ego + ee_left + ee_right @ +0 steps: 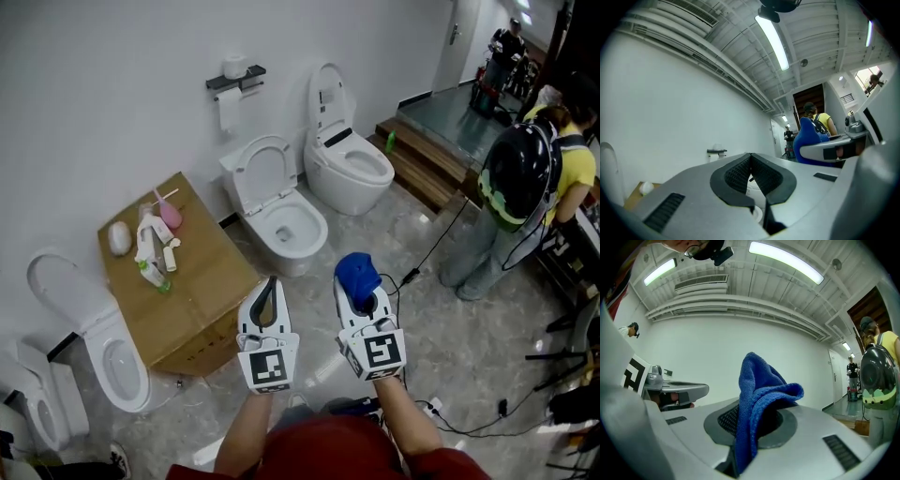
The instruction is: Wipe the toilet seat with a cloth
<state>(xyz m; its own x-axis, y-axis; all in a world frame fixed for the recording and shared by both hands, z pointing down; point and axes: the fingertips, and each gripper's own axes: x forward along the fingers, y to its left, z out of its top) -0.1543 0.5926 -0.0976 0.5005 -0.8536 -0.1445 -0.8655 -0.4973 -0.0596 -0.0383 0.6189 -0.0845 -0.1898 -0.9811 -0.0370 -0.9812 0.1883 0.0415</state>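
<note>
Your right tool (361, 292) is clenched on the blue cloth (356, 270), pinched at a fold so that a loose peak stands up above the jaws. Your left tool (270, 281) is clenched on nothing. The cloth looks light, soft and limp, with a knitted grip to it, so expect it to drape and drag rather than push. The present hold low on the bunch seems sound, as long as enough free cloth can lie flat on the seat.

The toilet (319, 225) just beyond the tools has its lid raised and its bowl open; you cannot tell what is in it. Left of it, the cardboard box (202, 300) is shut, with small bottles (150, 239) and a pink item (170, 214) on top.
</note>
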